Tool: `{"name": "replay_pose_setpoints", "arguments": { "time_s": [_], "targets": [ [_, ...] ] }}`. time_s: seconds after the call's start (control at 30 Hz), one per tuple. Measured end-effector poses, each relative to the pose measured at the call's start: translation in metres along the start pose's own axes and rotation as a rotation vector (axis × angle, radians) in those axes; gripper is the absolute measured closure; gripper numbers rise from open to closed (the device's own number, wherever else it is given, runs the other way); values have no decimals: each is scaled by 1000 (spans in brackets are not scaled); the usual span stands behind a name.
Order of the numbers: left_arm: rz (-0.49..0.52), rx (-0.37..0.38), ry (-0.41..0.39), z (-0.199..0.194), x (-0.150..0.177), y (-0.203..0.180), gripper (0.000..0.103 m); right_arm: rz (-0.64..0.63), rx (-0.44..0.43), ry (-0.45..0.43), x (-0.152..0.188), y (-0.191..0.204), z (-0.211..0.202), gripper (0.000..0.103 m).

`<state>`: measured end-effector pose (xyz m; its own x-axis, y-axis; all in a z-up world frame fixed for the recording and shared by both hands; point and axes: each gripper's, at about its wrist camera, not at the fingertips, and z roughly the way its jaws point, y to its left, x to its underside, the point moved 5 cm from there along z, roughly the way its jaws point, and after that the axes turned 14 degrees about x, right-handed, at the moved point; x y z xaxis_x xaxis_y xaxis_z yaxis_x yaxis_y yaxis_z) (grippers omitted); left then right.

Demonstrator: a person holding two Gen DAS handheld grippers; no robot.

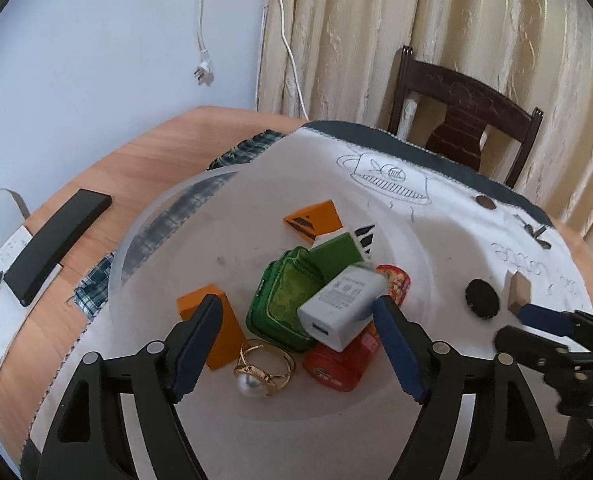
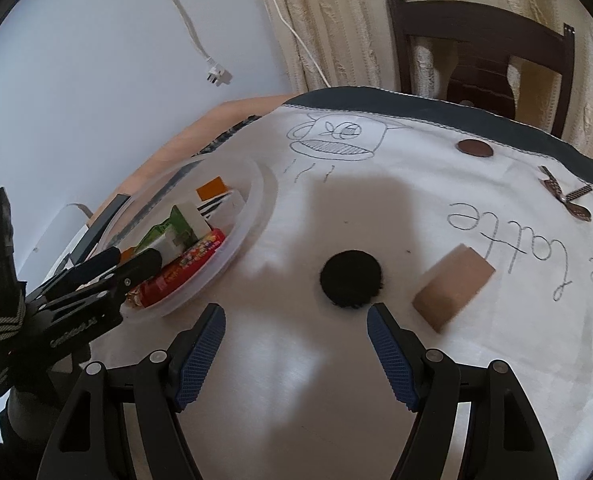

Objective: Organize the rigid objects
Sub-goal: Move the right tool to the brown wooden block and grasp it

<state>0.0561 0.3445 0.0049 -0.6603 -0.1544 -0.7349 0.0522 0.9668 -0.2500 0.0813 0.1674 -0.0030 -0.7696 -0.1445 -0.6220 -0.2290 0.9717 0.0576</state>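
Cream curtains [image 1: 436, 40] and a dark chair [image 2: 480, 44] are standing behind the desk [image 1: 148, 152], where a white cloth [image 2: 376, 208] is lying. On it a clear bowl [image 1: 144, 236] is holding a white charger [image 1: 342, 306], a green case [image 1: 282, 308], orange blocks [image 1: 216, 328], a ring [image 1: 262, 366] and a red tin [image 1: 336, 364]. The left claw [image 1: 296, 344] is hanging over the bowl, jaws spread — gripping nothing. The right claw [image 2: 296, 352] is gaping too, near a black disc [image 2: 351, 279] and a tan block [image 2: 452, 286] — both outside the bowl.

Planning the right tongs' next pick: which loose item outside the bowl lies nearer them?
The black round disc, just ahead of the open right tongs; the tan block lies farther right.
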Motion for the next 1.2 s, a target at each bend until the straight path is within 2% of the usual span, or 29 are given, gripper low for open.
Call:
{"name": "replay_pose_setpoints", "arguments": {
  "time_s": [0.27,0.43,0.87,1.2],
  "targets": [
    [-40,-111,-10,3,-9,26,23,53,49,10,11,-36,-3,26],
    [-62,-137,2,6,-10,36,23,98,84,10,15,-61,-6,26],
    [-28,-102,-32,-10,-17,7,23,104,135,10,16,-92,-1,26],
    [36,-28,-2,-4,-17,-34,23,70,142,10,15,-93,4,26]
  ]
}}
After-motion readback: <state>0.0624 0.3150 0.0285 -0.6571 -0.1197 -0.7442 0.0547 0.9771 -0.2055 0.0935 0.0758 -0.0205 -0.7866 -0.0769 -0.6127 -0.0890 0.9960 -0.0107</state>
